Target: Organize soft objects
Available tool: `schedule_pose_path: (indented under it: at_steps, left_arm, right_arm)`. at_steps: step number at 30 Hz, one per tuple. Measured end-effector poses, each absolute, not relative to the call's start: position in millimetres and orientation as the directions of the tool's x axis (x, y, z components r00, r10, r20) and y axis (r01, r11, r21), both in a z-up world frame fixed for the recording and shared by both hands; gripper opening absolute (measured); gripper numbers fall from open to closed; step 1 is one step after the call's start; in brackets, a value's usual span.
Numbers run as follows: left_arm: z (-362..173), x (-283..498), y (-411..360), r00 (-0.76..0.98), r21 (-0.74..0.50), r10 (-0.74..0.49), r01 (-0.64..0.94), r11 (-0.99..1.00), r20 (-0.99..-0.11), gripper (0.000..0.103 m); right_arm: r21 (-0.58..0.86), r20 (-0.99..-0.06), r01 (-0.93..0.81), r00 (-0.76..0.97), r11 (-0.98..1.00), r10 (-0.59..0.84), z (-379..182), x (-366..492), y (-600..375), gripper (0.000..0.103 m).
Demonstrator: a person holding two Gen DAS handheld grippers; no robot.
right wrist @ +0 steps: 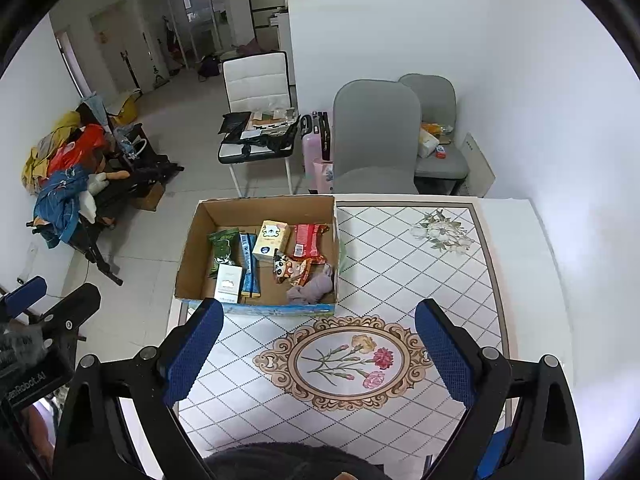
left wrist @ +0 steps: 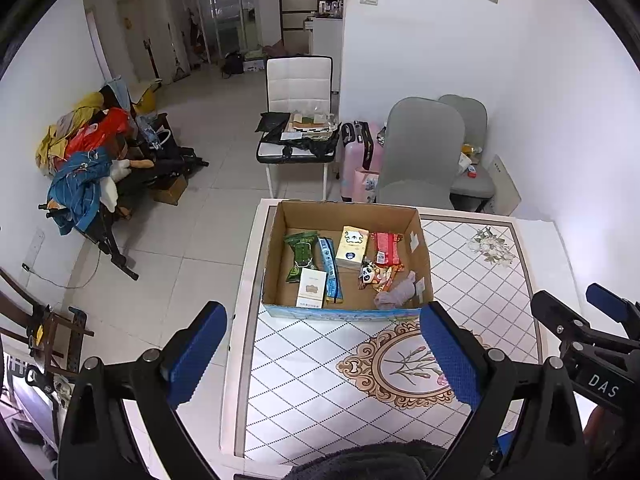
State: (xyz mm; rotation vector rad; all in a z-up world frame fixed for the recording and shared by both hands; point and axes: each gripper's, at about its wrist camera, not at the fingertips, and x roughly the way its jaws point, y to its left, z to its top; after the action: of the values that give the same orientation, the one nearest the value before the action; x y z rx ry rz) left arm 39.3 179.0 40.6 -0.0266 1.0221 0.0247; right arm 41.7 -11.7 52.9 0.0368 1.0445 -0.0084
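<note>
An open cardboard box [left wrist: 422, 256] [right wrist: 188, 248] stands at the far left part of the table. It holds several soft packets: a green pack [left wrist: 301, 252], a blue one [left wrist: 331, 270], a yellow tissue pack [left wrist: 353, 248], a red snack bag [left wrist: 386, 248], a white pack [left wrist: 310, 290] and a crumpled lilac cloth [left wrist: 396, 292] [right wrist: 314, 288]. My left gripper [left wrist: 324, 354] is open and empty, held above the table's near left edge. My right gripper [right wrist: 318, 350] is open and empty above the flower medallion [right wrist: 344, 362]. Each gripper shows at the edge of the other view.
The table [right wrist: 440, 264] has a white diamond-patterned cover. Two grey chairs [right wrist: 376, 136] stand behind it, with a pink suitcase [left wrist: 360, 156] and a white chair [left wrist: 298, 92] bearing papers. A pile of clothes [left wrist: 84, 160] lies on the floor to the left. A dark fuzzy thing [right wrist: 288, 462] sits at the bottom edge.
</note>
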Motion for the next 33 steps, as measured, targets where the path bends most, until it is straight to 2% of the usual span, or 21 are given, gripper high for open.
schedule_pose_path:
  at_steps: [33]
  left_arm:
    - [38.6,30.7,174.9,0.512,-0.006,0.016,-0.042,0.999,-0.859,0.099]
  right_arm:
    - [-0.013,-0.854,0.047,0.519,0.999,-0.035,59.1,39.6,-19.4,0.098]
